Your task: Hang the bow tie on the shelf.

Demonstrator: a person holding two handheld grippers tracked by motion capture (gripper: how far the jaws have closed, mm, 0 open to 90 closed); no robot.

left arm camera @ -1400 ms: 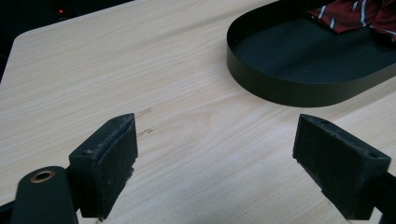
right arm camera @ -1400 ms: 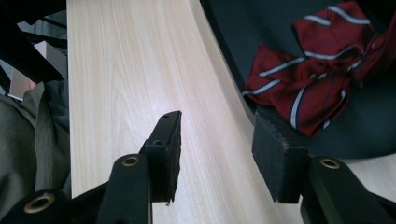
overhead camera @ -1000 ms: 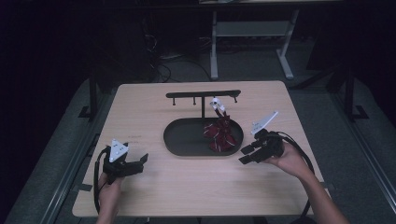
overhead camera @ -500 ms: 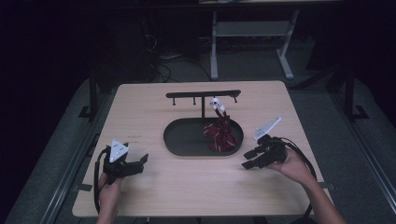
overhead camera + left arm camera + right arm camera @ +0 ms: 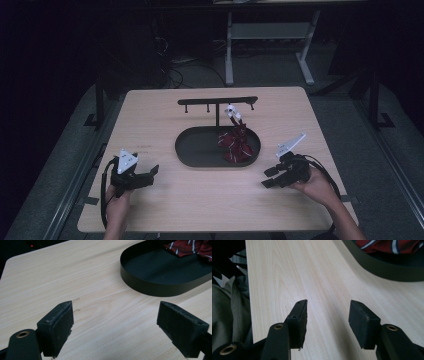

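Right now my left gripper and right gripper sit near the table's front corners, jaws apart and empty, the right's just opening. Between them, the red striped cloth lies at the black tray's right end.

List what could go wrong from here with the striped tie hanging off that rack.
1. The red striped tie hangs from a white clip near one end of the black rack; a tug could tip the rack.
2. The tie is bunched in the oval tray, so a grip may catch only a fold.
3. The right gripper, jaws just opening and empty, sits low over the table.
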